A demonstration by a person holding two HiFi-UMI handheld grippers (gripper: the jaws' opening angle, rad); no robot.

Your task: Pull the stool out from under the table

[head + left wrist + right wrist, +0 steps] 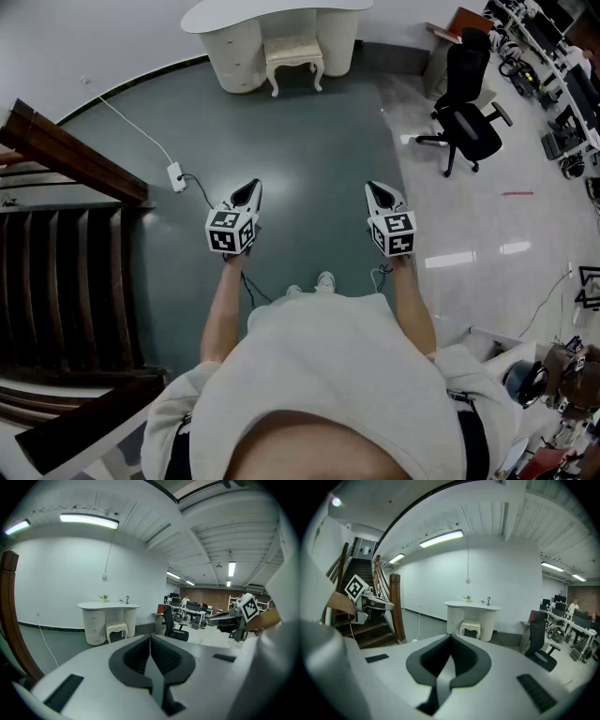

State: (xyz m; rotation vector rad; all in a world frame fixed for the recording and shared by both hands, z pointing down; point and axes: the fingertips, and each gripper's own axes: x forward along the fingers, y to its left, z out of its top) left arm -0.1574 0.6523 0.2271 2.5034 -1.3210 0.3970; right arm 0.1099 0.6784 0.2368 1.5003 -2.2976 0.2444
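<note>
A cream stool [293, 58] stands tucked in the knee gap of a white curved table [272, 17] against the far wall. The same stool [116, 631] and table [108, 605] show small and distant in the left gripper view, and the stool [470, 629] under the table [472, 605] in the right gripper view. My left gripper [250, 189] and right gripper [375, 190] are held side by side in front of me, both shut and empty, pointing toward the table from well back across the green floor.
A dark wooden staircase [56, 244] with its rail fills the left. A white cable and power strip [175, 175] lie on the floor ahead left. A black office chair [467, 108] stands at the right, with desks and equipment [553, 75] beyond it.
</note>
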